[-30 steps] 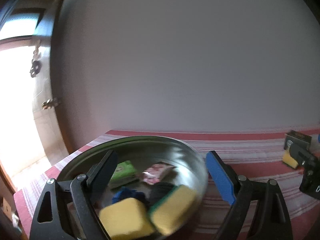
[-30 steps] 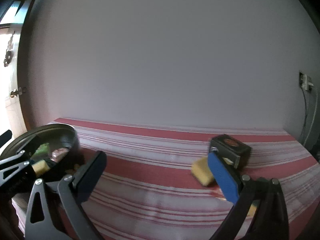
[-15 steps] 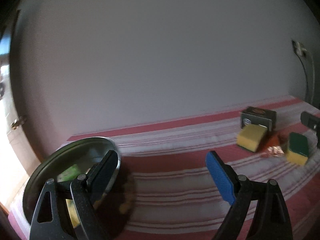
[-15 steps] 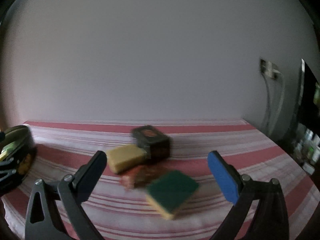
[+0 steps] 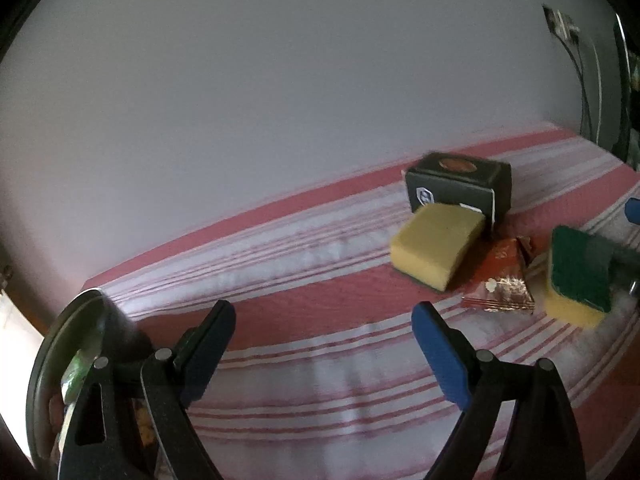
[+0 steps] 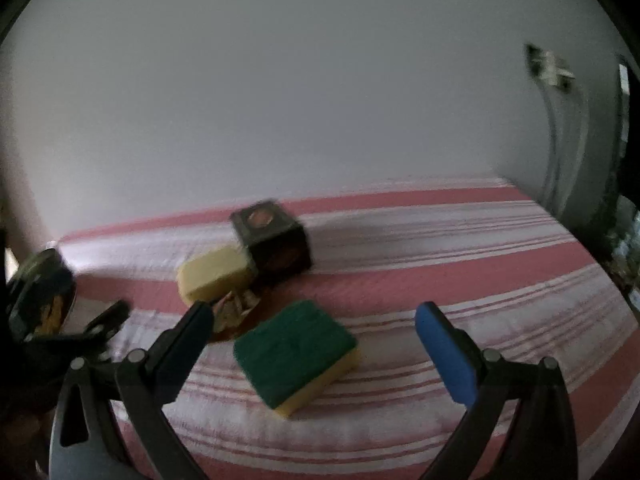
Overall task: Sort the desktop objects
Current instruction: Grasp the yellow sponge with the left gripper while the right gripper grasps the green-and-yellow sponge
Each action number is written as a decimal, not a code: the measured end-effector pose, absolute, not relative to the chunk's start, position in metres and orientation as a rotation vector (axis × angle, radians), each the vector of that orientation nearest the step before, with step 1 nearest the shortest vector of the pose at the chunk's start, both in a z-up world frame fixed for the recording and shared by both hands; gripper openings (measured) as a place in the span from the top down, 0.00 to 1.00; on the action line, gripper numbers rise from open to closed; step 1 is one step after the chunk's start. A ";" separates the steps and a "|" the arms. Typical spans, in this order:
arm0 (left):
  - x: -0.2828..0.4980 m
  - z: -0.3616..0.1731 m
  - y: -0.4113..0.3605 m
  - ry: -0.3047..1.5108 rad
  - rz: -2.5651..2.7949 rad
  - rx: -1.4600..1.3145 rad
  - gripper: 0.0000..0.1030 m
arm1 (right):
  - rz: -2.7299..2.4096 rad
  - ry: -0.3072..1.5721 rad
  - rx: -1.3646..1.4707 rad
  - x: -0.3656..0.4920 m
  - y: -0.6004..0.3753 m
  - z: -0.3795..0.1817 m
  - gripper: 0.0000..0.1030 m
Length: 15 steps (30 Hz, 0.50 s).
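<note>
- At lower centre of the right wrist view, the green-topped sponge [image 6: 295, 350] lies on the striped bench [image 6: 440, 272], between the empty, open right tongs [image 6: 312, 334].
- Yellow sponge [image 5: 436, 250], foil packet [image 5: 500, 284] and dark box [image 5: 460, 188] remain unsorted.
- Left tongs [image 5: 322, 338]: open, empty.
- Metal bowl [image 5: 52, 364], lower left, already holds items.

Both wrist views look down low across the striped tabletop [image 5: 320, 304] toward the wall, sharing the black box [image 5: 460, 188] [image 6: 272, 240] and sponges.
</note>
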State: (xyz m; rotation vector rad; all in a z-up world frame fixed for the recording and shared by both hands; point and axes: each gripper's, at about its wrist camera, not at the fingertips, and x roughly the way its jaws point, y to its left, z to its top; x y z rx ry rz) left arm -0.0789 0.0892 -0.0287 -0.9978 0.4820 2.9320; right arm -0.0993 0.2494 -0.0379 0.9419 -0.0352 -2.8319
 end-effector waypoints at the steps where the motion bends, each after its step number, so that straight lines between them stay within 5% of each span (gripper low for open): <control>1: -0.078 -0.032 0.089 0.491 2.920 -1.017 0.11 | -2.824 -0.001 0.973 -0.102 0.246 -0.041 0.01; 4: -0.085 -0.037 0.089 0.480 2.873 -1.069 0.11 | -2.760 0.080 1.071 -0.111 0.235 -0.050 0.05; 8: -0.091 -0.036 0.075 0.363 2.854 -1.099 0.11 | -2.705 0.158 1.214 -0.123 0.227 -0.066 0.22; 15: -0.104 -0.043 0.068 0.228 2.794 -1.155 0.11 | -2.691 0.088 1.092 -0.113 0.236 -0.058 0.24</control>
